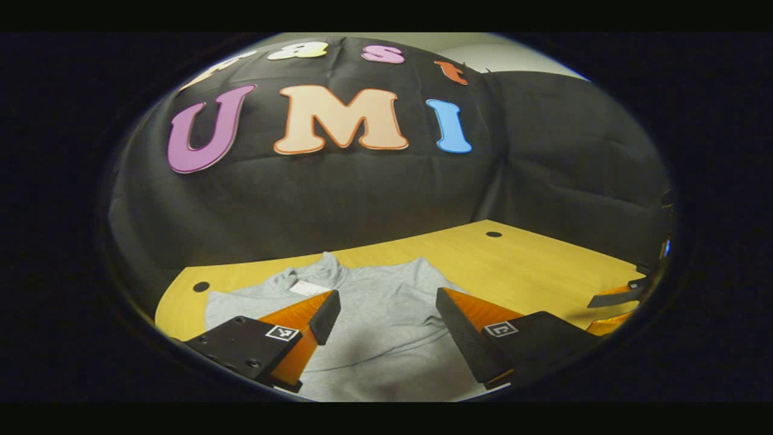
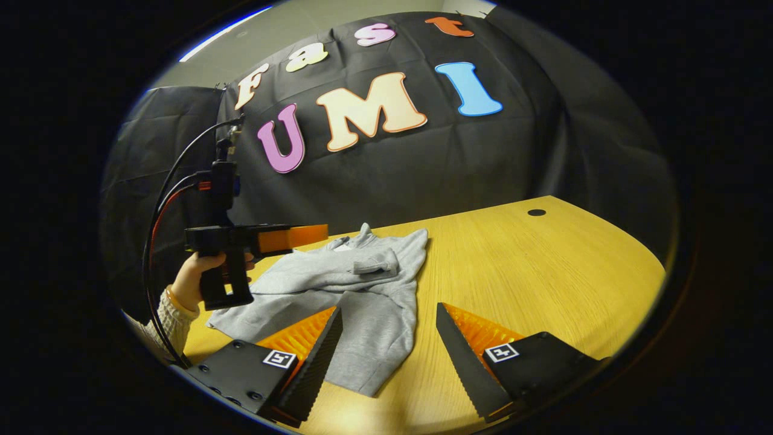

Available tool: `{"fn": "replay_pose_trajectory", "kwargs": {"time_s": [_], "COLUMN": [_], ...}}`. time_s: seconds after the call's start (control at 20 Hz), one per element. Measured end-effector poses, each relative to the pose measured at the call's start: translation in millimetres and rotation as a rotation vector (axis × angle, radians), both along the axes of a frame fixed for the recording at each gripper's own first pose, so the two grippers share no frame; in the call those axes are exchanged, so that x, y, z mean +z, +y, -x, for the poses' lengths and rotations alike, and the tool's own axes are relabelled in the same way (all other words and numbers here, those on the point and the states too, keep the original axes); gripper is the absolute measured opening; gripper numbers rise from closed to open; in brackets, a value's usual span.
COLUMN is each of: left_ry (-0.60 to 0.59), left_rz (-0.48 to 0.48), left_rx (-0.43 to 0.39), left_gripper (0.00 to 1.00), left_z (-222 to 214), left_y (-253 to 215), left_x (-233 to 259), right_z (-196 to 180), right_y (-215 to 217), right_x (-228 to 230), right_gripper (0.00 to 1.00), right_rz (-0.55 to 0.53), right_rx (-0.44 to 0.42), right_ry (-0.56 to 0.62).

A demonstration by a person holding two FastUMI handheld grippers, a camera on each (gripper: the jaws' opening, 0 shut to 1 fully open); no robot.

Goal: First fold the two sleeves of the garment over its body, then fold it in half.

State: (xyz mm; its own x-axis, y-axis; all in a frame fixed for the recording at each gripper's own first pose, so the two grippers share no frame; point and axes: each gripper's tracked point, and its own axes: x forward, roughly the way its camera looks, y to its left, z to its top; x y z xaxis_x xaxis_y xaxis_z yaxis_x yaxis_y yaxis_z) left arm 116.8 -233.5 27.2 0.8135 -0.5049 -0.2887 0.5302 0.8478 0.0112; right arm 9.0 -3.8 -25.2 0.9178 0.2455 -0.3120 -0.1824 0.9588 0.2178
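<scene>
Nearest us in the left gripper view, the left gripper (image 1: 386, 317) hangs with its fingers spread wide and empty just above the grey garment (image 1: 374, 314), which lies flat on the wooden table (image 1: 531, 266) with a pale tag (image 1: 307, 287) at its collar, too small to read. In the right gripper view the right gripper (image 2: 389, 338) is likewise released over the garment's near edge, and one cuffed sleeve (image 2: 362, 266) already lies across the body. We judge the sleeve folds done or nearly done, so next both grippers must pinch one end and carry it over for the half fold.
</scene>
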Motion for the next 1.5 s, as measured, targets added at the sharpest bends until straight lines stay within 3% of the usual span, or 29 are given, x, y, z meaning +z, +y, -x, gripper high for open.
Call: {"fn": "replay_pose_trajectory", "kwargs": {"time_s": [0.2, 0.5, 0.6, 0.65, 1.05, 1.35, 1.4, 1.5], "left_ry": [0.049, 0.134, 0.164, 0.174, 0.307, 0.304, 0.304, 0.319], "left_rz": [-0.082, -0.106, -0.124, -0.134, -0.143, -0.153, -0.143, -0.098], "left_rx": [0.088, 0.174, 0.212, 0.233, 0.291, 0.292, 0.295, 0.304], "left_gripper": [0.95, 0.95, 1.0, 0.95, 0.95, 0.96, 0.96, 0.96], "left_z": [34, 93, 108, 114, 151, 154, 154, 156], "left_y": [78, 157, 179, 189, 221, 225, 224, 224], "left_x": [-20, -48, -62, -68, -120, -128, -129, -131], "right_z": [6, 13, 17, 18, 25, 26, 26, 27], "right_y": [21, 43, 50, 54, 60, 59, 60, 59], "right_x": [-5, -23, -34, -38, -72, -81, -82, -84], "right_gripper": [0.97, 0.97, 0.97, 0.97, 0.98, 0.98, 0.92, 0.97], "right_rz": [0.017, 0.053, 0.072, 0.076, 0.157, 0.191, 0.197, 0.23], "right_rx": [0.036, 0.064, 0.075, 0.081, 0.091, 0.089, 0.091, 0.091], "right_ry": [0.023, 0.077, 0.102, 0.114, 0.213, 0.242, 0.244, 0.244]}}
